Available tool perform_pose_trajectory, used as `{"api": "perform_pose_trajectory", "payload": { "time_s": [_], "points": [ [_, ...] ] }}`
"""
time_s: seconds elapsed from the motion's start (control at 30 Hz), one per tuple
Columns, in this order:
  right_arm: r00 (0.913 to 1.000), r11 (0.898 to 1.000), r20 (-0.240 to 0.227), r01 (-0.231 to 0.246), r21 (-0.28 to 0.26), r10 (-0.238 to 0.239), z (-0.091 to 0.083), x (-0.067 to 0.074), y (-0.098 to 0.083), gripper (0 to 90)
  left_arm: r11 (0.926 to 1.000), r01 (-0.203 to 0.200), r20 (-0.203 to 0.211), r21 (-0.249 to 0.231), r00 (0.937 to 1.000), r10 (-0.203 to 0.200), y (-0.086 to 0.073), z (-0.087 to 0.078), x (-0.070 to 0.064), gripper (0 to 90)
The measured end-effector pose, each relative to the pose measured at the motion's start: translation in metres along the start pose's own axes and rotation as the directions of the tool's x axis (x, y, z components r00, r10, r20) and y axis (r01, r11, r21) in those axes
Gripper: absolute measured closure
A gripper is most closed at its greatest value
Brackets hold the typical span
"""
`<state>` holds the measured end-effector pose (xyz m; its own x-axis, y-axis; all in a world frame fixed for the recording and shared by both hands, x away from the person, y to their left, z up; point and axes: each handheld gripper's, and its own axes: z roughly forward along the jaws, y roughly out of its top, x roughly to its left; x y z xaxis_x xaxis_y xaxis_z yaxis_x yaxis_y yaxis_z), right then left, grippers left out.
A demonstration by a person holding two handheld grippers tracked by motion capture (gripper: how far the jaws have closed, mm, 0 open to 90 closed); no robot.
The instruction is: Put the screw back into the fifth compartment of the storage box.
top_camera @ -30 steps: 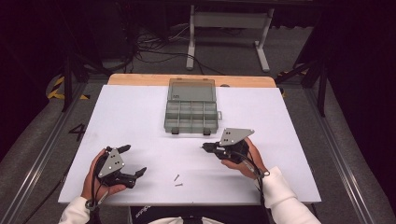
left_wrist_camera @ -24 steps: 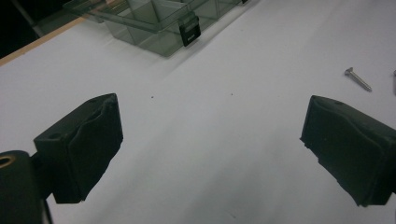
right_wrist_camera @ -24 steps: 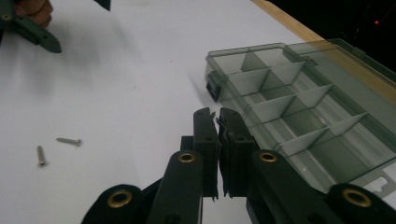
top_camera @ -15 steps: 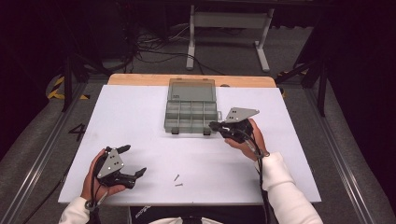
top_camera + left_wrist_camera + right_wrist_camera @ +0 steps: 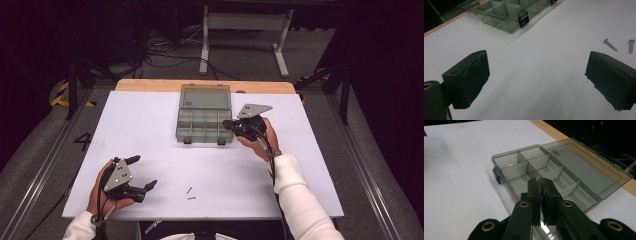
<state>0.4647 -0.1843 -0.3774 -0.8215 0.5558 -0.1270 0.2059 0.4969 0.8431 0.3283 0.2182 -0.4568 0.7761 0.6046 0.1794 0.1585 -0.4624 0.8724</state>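
Right gripper (image 5: 541,185) closed over organizer box (image 5: 544,170); screws (image 5: 190,193) apart

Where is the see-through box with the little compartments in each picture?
High view: the open organizer box sits at the middle far side of the white table, just left of the right gripper.
Left gripper view: its near corner is at the top left.
Right gripper view: it lies across the middle, behind the closed jaws, lid to the right.
Shared landmark: the black latch on its front wall.
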Motion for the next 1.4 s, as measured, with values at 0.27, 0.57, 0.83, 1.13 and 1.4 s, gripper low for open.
{"api": "perform_pose_trajectory", "payload": {
  "time_s": [0.27,0.57,0.83,1.13,1.4],
  "points": [
    [0.9995,1.000,-0.029,0.014,-0.004,-0.014,0.020,0.010,0.014,86.8,1.0000,-0.003,0.005,-0.006,1.0000,0.003,0.000,-0.001,0.001,5.8],
    [0.9963,0.999,-0.075,0.042,0.008,-0.041,0.051,0.030,0.030,86.9,0.9998,0.010,0.010,-0.018,0.9999,-0.009,0.000,-0.001,0.000,5.7],
    [0.9939,0.998,-0.096,0.059,0.034,-0.055,0.082,0.043,0.038,86.9,0.9997,0.011,0.016,-0.021,0.9998,-0.011,0.000,-0.001,0.001,5.8],
    [0.9961,0.996,-0.082,0.040,0.080,-0.034,0.105,0.046,0.036,86.9,0.9998,0.009,0.025,-0.019,0.9997,-0.009,0.000,0.000,0.000,5.8],
    [0.9982,0.995,-0.060,0.007,0.096,-0.002,0.118,0.043,0.030,86.8,0.9998,0.008,0.035,-0.017,0.9994,-0.008,0.001,0.002,-0.001,5.8]
  ]
}}
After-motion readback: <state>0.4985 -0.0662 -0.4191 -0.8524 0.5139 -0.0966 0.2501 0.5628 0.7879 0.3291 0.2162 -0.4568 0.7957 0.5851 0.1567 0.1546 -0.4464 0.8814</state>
